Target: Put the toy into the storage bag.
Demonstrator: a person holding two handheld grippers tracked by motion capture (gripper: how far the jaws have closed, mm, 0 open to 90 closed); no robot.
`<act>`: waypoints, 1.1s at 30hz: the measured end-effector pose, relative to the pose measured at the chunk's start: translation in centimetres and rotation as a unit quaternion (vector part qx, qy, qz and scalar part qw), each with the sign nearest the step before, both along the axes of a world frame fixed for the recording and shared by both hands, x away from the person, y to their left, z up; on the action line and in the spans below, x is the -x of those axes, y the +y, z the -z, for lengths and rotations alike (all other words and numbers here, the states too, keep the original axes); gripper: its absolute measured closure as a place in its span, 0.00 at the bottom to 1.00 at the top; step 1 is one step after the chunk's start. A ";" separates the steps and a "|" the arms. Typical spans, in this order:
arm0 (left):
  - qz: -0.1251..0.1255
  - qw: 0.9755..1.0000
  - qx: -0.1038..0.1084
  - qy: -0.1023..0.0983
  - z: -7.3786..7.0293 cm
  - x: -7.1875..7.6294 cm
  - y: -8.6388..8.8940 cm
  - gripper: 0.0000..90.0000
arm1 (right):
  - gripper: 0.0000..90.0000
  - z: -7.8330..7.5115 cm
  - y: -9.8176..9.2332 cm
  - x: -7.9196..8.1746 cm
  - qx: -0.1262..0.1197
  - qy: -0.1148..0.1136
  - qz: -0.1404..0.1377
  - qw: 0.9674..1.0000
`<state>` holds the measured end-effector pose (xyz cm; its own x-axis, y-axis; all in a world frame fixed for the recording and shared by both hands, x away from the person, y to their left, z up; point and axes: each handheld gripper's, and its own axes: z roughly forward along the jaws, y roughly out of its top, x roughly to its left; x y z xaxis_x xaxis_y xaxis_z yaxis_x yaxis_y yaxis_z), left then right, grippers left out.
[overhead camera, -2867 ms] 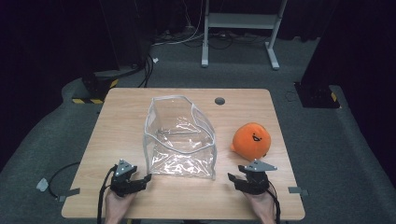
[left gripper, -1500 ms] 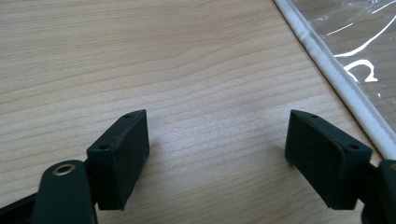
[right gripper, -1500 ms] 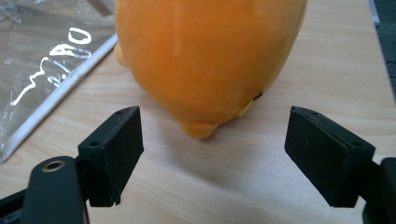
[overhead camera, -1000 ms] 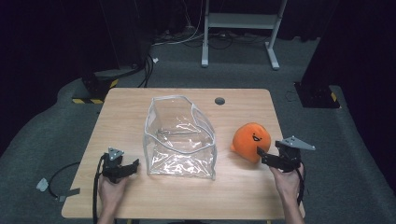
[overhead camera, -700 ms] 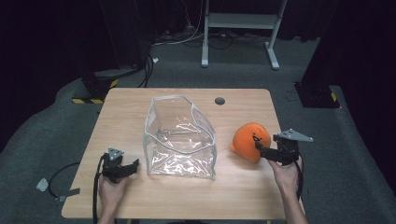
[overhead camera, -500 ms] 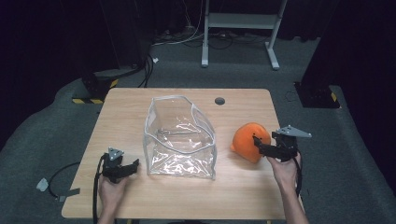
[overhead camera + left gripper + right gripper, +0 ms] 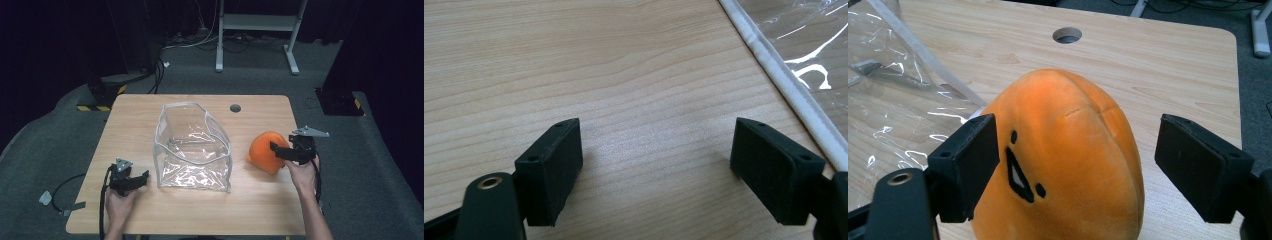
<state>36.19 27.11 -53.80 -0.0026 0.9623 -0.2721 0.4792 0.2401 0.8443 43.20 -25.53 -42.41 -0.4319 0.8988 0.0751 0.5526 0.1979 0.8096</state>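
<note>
One clear plastic bag (image 7: 194,147) stands in the middle of the wooden table (image 7: 130,115). To the left of the bag, near its front corner, the left gripper (image 7: 141,177) rests on the table with its two jaws wide apart and nothing between them. To the right of the bag, just beside it, sits one orange plush toy (image 7: 265,151). The right gripper (image 7: 278,150) is at the toy, and its two jaws stand open on either side of it.
</note>
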 end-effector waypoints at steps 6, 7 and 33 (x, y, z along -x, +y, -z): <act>0.000 1.000 0.000 0.000 0.0 0.0 0.0 0.23 | 0.20 0.0 0.0 -0.5 -0.001 0.006 -0.004 1.000; 0.000 1.000 0.000 0.000 0.0 0.0 0.0 0.23 | 0.20 -0.1 0.0 -0.6 -0.002 0.007 -0.004 1.000; -0.001 1.000 0.001 -0.001 0.0 0.0 0.0 0.23 | 0.44 0.4 2.6 -3.3 0.037 0.052 -0.056 0.996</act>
